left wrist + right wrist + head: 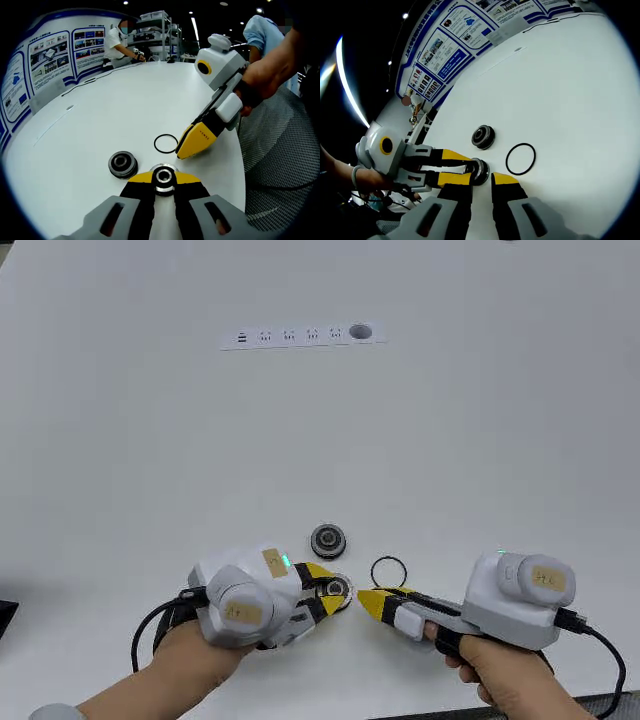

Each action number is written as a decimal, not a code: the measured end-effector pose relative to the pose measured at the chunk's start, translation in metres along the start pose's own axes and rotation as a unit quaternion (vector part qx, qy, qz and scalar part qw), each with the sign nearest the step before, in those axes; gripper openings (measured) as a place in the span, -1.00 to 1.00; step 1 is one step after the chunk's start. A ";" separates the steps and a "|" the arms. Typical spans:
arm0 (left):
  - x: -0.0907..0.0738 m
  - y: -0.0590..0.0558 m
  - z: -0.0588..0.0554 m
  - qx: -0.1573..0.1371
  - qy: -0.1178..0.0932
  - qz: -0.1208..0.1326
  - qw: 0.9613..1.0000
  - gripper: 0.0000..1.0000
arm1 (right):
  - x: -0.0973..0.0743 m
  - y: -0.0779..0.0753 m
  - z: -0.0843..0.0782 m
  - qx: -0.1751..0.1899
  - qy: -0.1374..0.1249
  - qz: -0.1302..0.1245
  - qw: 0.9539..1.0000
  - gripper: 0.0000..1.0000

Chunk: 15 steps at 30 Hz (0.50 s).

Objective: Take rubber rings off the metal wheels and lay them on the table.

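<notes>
- I have the left gripper (pixel 328 590) clamped on a metal wheel (pixel 164 177), jaws one on each side of it. Its rim looks bare and silver to me.
- One rubber ring (pixel 388 571) lies flat and loose on the table (pixel 450 440), at 2 o'clock from the held wheel and just beside the nose of the right gripper (pixel 366 599).
- The right gripper holds nothing. Its own view shows a narrow gap between the jaws, so I read it as slightly parted.
- A second wheel (pixel 328 540) sits at 12 o'clock from the held one, apart from it, with its dark ring on.
- In the head view my left hand comes in from 7 o'clock, tongs pointing to 3. The right comes in from 5 o'clock, pointing to 9. The tips are almost nose to nose.
- My judgement: the first ring is done. Next I should set the bare wheel down clear of the loose ring, grip the second wheel by its faces, then work a right jaw tip under its ring.
</notes>
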<state>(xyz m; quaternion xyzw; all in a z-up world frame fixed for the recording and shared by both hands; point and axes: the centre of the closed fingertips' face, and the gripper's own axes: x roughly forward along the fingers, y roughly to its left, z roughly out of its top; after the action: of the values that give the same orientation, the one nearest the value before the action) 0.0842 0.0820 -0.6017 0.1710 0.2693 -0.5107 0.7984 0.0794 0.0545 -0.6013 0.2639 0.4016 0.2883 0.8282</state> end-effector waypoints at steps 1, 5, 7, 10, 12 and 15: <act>0.000 0.000 0.000 -0.001 0.000 0.000 1.000 -0.72 | 0.001 0.001 -0.001 0.002 0.001 0.001 1.000 -0.68; 0.000 0.000 0.000 -0.005 -0.001 0.000 1.000 -0.72 | 0.004 0.002 -0.002 0.007 0.003 0.005 1.000 -0.68; -0.001 0.000 0.000 -0.005 -0.001 0.000 1.000 -0.72 | 0.007 0.002 -0.002 0.015 0.001 0.007 1.000 -0.68; -0.001 0.000 0.000 -0.003 -0.001 0.000 1.000 -0.72 | 0.009 0.002 -0.002 0.024 0.002 0.008 1.000 -0.67; -0.001 0.000 0.000 -0.003 -0.001 0.000 1.000 -0.72 | 0.011 0.001 -0.002 0.030 0.003 0.010 1.000 -0.67; -0.001 0.000 0.000 -0.003 -0.002 0.001 1.000 -0.72 | 0.012 0.001 -0.003 0.036 0.004 0.011 0.999 -0.67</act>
<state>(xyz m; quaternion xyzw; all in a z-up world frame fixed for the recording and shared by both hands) 0.0843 0.0823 -0.6011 0.1680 0.2695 -0.5092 0.7999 0.0829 0.0645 -0.6084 0.2968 0.4125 0.2837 0.8132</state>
